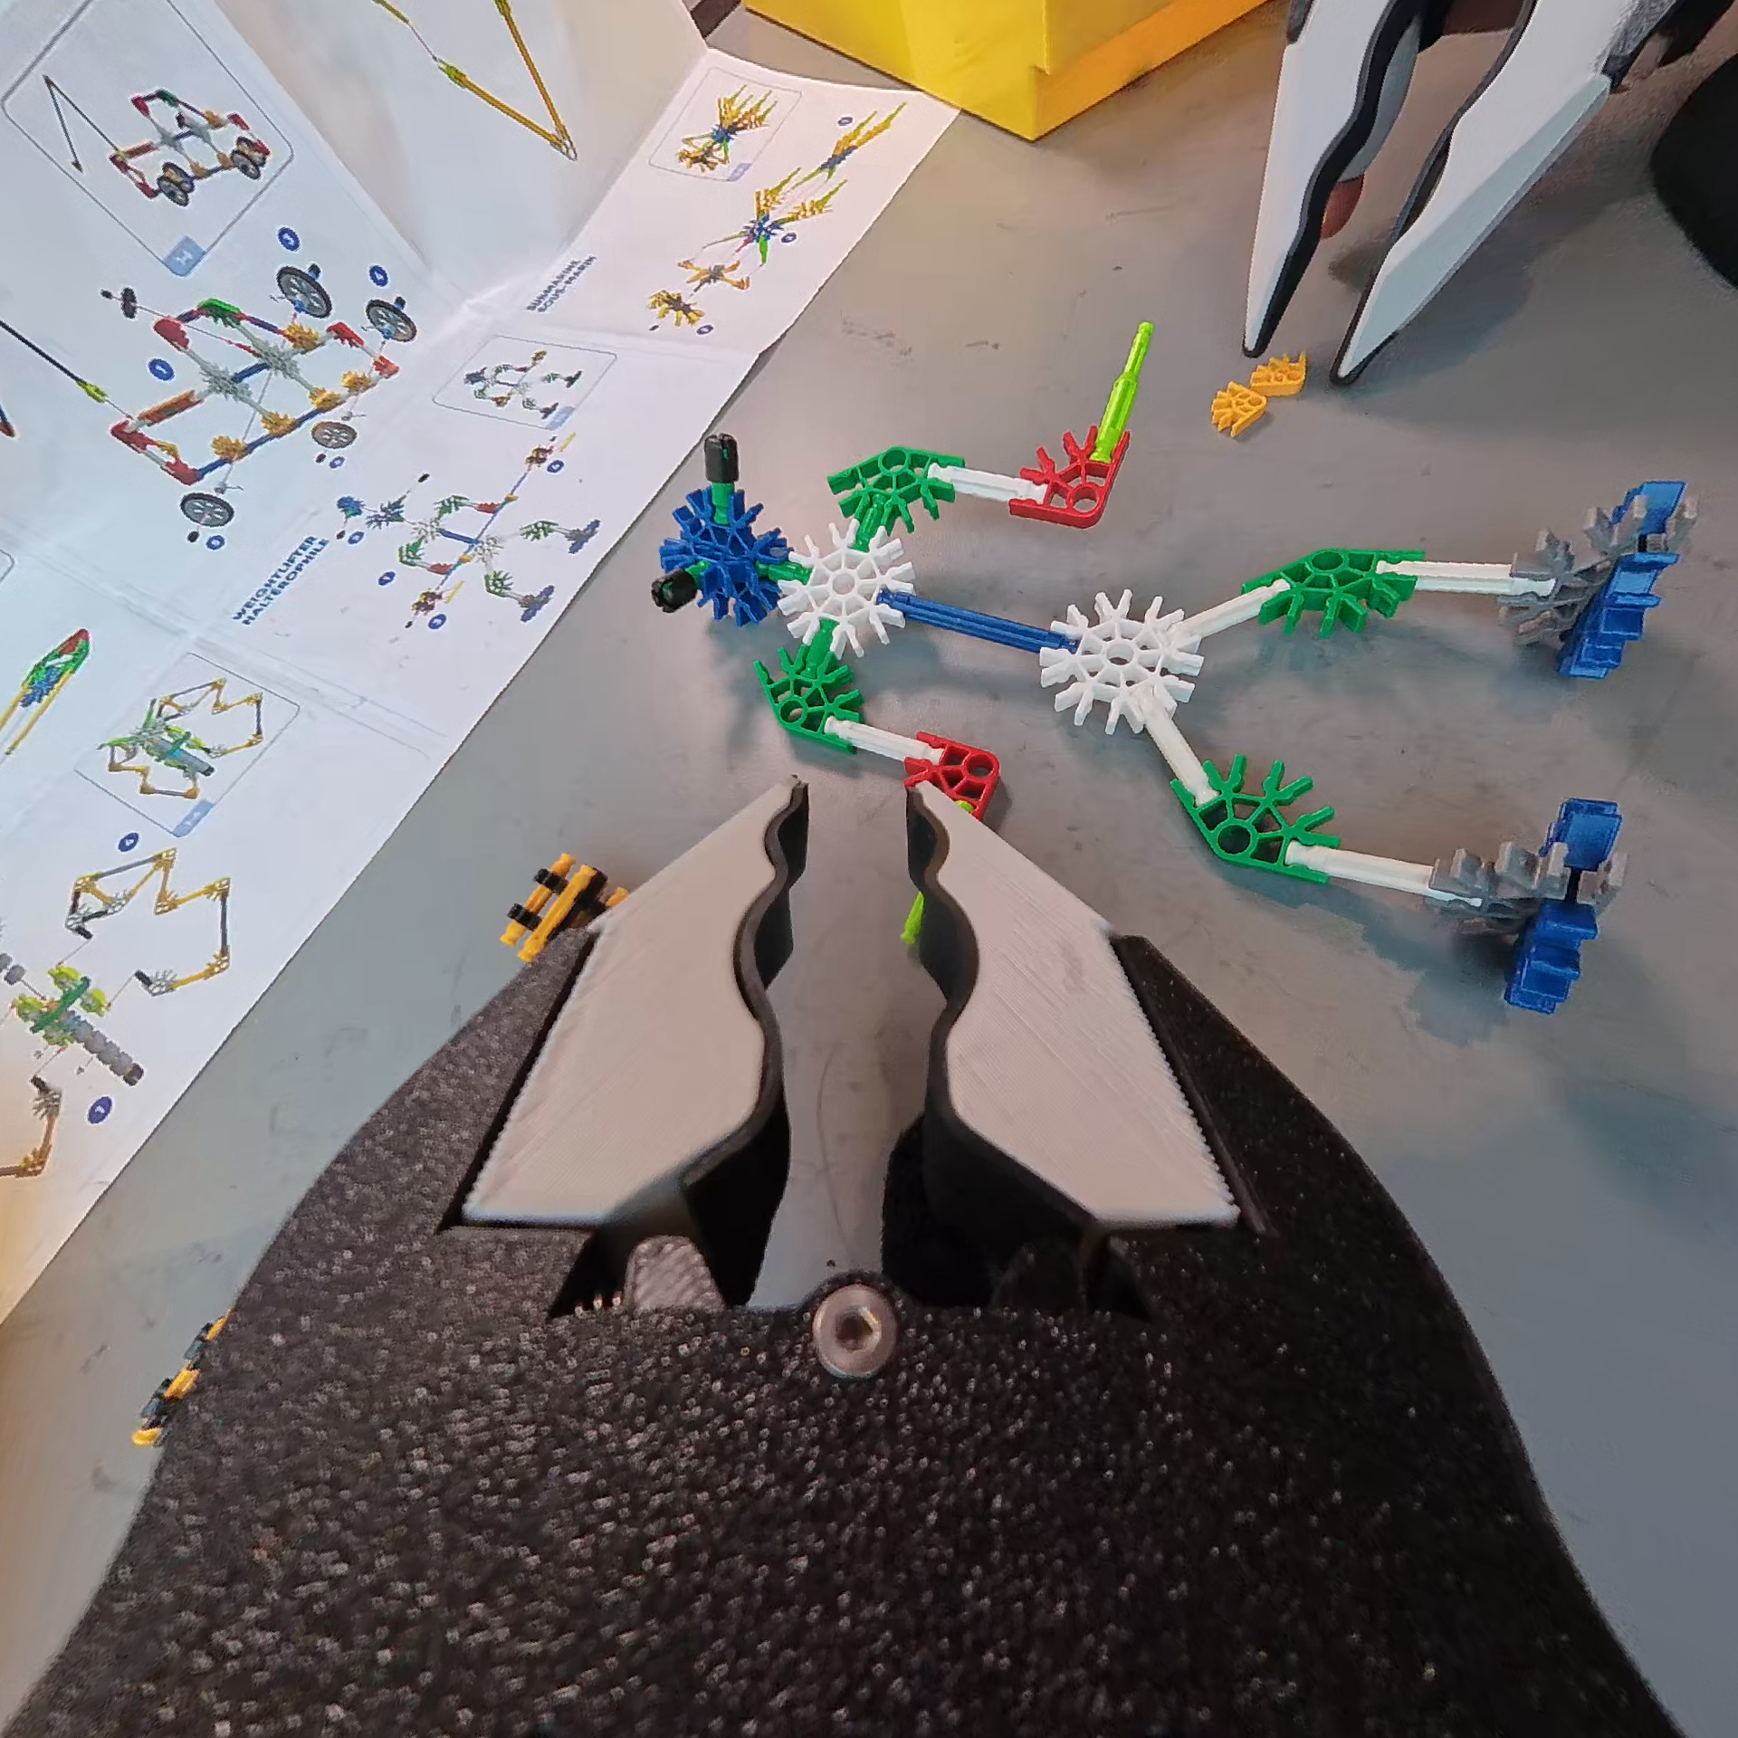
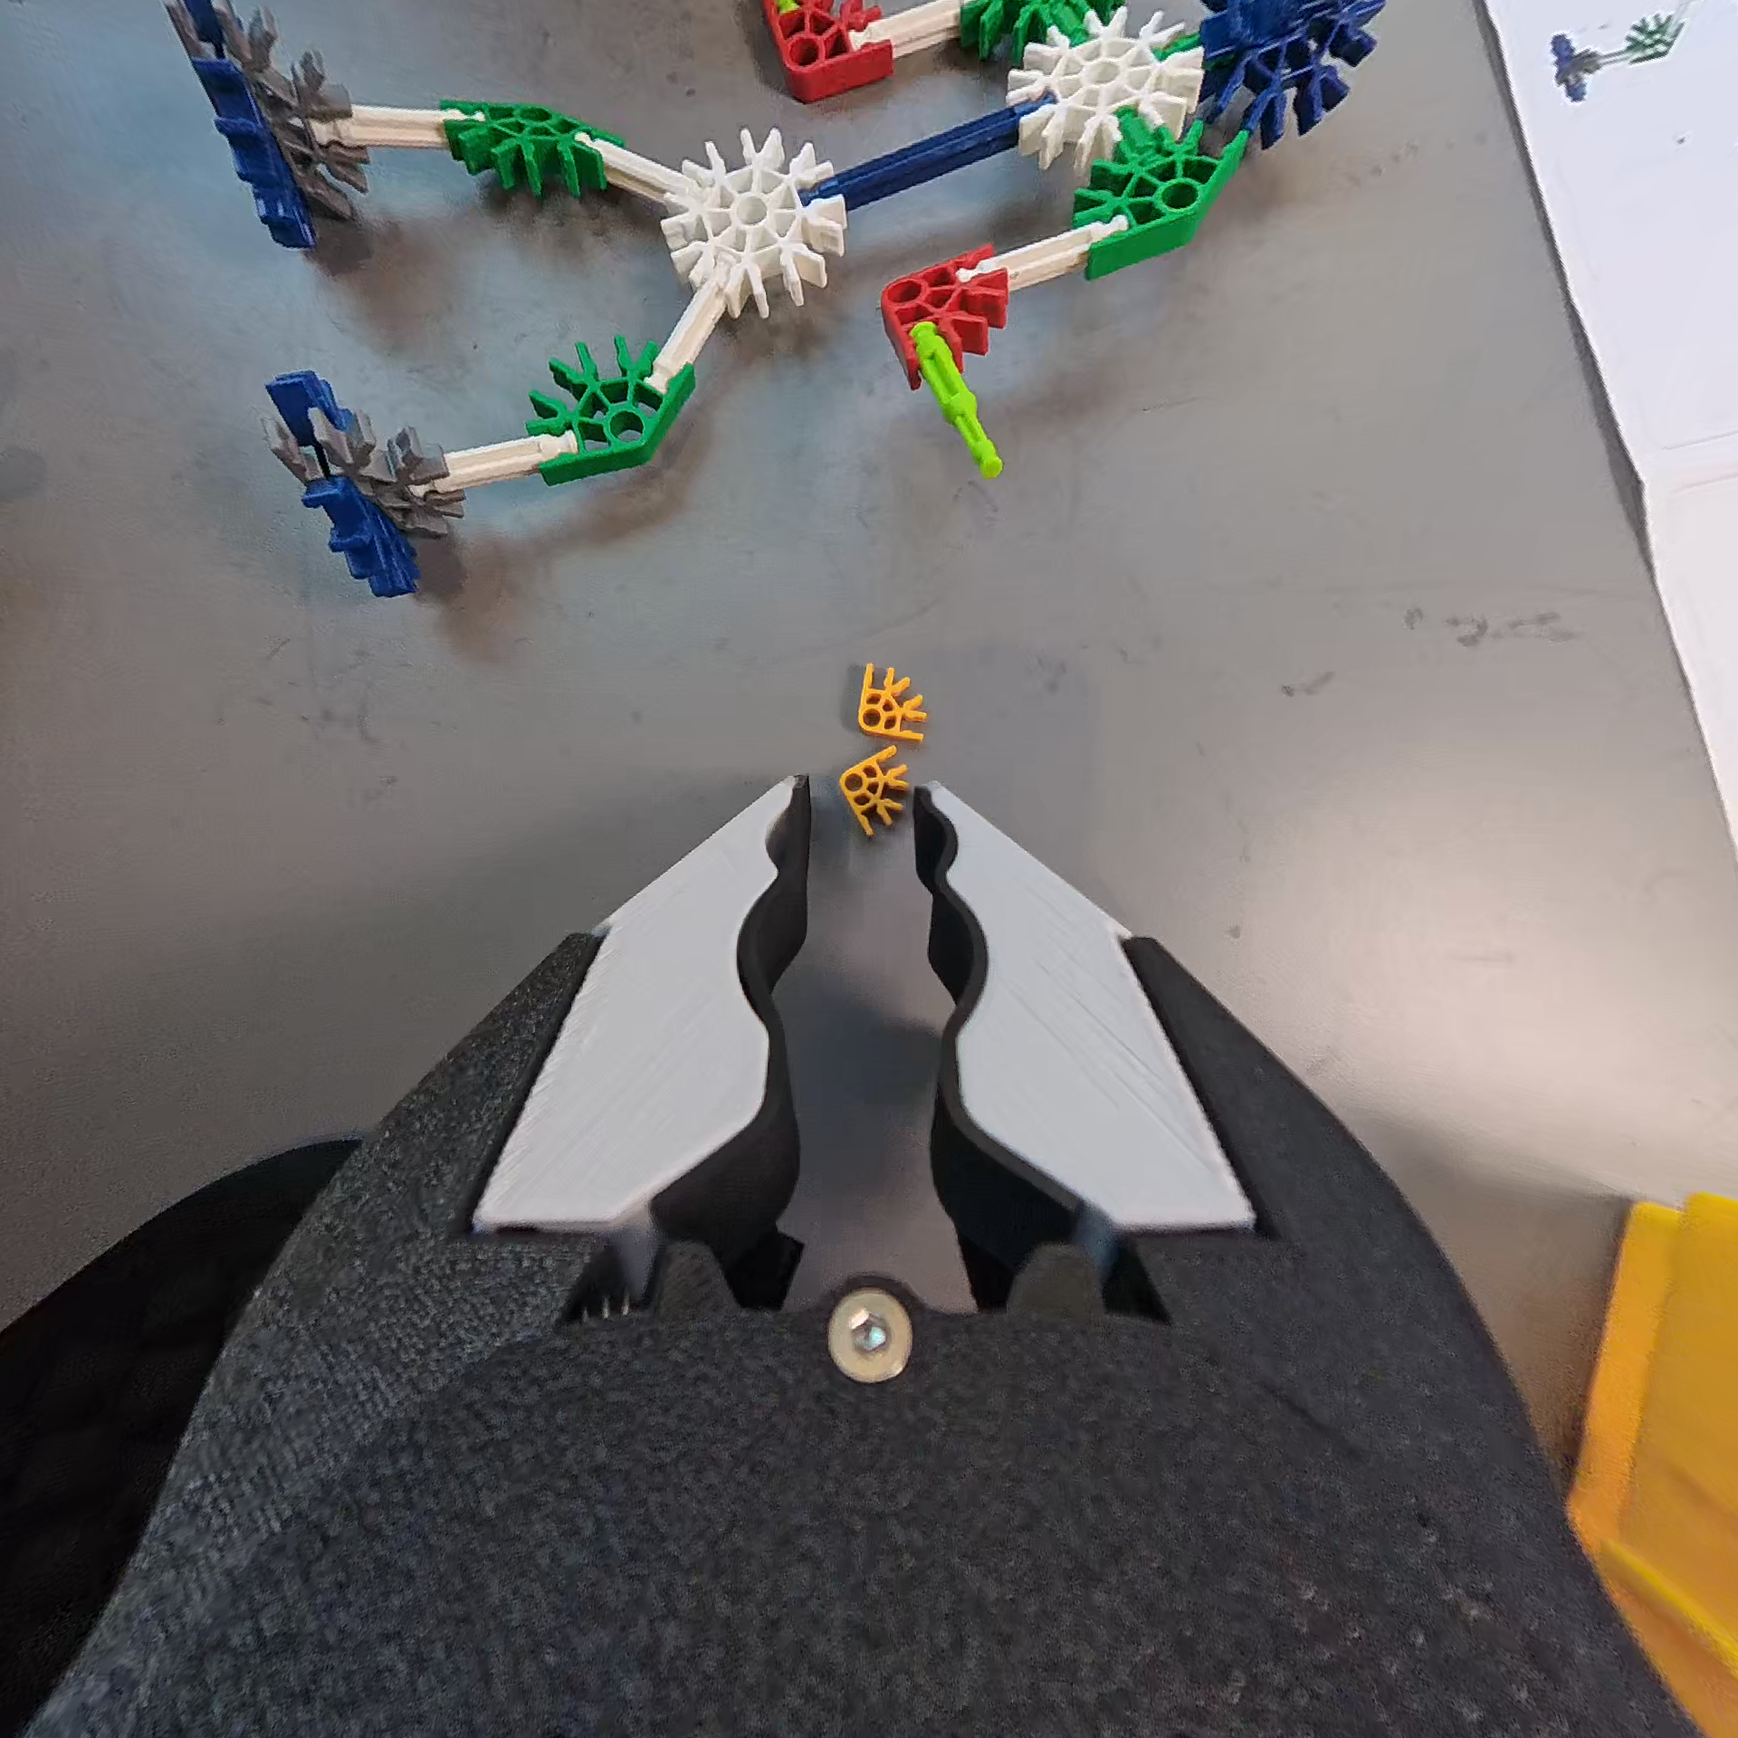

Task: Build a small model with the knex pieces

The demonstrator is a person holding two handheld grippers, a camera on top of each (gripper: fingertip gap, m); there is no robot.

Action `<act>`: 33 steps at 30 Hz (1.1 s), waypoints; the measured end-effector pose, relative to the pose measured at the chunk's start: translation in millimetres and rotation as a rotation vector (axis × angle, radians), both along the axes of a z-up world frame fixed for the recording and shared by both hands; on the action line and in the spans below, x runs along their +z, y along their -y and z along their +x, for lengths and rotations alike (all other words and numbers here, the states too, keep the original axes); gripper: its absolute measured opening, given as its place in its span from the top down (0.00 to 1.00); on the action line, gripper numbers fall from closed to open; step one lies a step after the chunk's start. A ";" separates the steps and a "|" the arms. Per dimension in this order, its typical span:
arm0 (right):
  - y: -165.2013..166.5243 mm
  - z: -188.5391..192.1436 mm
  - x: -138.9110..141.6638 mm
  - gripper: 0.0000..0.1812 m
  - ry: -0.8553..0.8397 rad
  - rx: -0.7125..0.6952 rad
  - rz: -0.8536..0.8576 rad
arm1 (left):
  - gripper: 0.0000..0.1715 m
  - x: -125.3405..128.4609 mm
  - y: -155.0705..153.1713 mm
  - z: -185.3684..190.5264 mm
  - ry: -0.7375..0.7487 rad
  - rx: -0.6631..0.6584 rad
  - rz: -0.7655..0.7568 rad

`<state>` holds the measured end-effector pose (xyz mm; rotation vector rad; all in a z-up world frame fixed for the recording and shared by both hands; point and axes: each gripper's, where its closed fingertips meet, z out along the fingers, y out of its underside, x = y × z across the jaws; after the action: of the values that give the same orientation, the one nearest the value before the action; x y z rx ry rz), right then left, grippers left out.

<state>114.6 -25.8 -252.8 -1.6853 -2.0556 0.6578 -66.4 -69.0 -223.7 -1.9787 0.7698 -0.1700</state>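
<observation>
A rod-and-connector model [image 1: 1119, 658] of white, green, red, blue and grey pieces lies flat on the grey table [image 1: 1223, 1176]; it also shows in the right wrist view [image 2: 752, 221]. My left gripper [image 1: 856, 795] is open and empty, with bare table between its fingers. Its right fingertip [image 1: 926, 804] is just by the model's red corner connector [image 1: 964, 769], where a lime rod [image 1: 912, 917] sticks out. My right gripper [image 2: 861, 795] is open. One small orange connector [image 2: 875, 788] lies on the table between its tips, with a gap on each side. A second orange connector [image 2: 889, 705] lies just beyond.
A folded instruction sheet [image 1: 282, 376] covers the table's left side. A yellow box [image 1: 987, 56] stands at the back and shows in the right wrist view [image 2: 1665, 1458]. Small yellow-and-black pieces [image 1: 560, 903] lie beside my left gripper. The right gripper [image 1: 1303, 362] stands over the orange connectors [image 1: 1237, 409]. My right fingertips sit around 20 cm from my left ones.
</observation>
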 end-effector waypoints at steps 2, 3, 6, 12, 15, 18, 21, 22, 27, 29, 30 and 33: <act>0.9 -0.7 -1.3 0.94 0.000 0.002 -0.001 | 0.88 0.2 -0.1 -0.2 0.001 0.001 0.001; 0.5 -0.8 -1.5 0.94 0.002 0.001 -0.002 | 0.88 0.2 -0.1 -0.2 0.003 0.000 0.000; 0.1 0.4 -1.4 0.94 0.006 0.006 0.003 | 0.88 0.2 0.0 0.1 0.004 -0.001 0.001; 0.9 -7.1 17.6 0.95 -0.092 0.007 -0.004 | 0.88 5.0 0.6 3.1 0.032 -0.003 0.009; 4.2 -16.4 30.0 0.95 -0.161 0.018 -0.001 | 0.88 11.4 1.6 7.9 0.074 -0.014 0.018; 4.3 -21.4 34.5 0.95 -0.173 0.037 0.021 | 0.88 14.7 2.0 11.7 0.087 -0.022 0.028; 0.8 -25.3 40.3 0.95 -0.177 0.052 0.035 | 0.89 17.1 1.9 23.3 0.087 -0.053 0.036; -0.7 -26.8 41.9 0.95 -0.175 0.060 0.042 | 0.91 18.3 1.4 30.6 0.088 -0.077 0.038; -11.6 -37.4 46.2 0.95 -0.155 0.104 0.077 | 0.94 21.7 -16.3 73.2 0.023 -0.192 0.009; -15.2 -39.7 42.4 0.95 -0.124 0.124 0.080 | 0.94 17.4 -24.2 92.4 -0.023 -0.258 -0.034; -16.3 -39.9 39.7 0.95 -0.107 0.136 0.086 | 0.94 15.1 -30.2 99.0 -0.049 -0.273 -0.043; -18.3 -39.3 34.3 0.95 -0.080 0.156 0.086 | 0.93 -1.1 -40.3 110.2 -0.113 -0.316 -0.114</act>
<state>75.3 -7.5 -218.5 -1.4390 -2.1423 0.6643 43.8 -28.7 -224.8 -1.9748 1.1683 -0.2962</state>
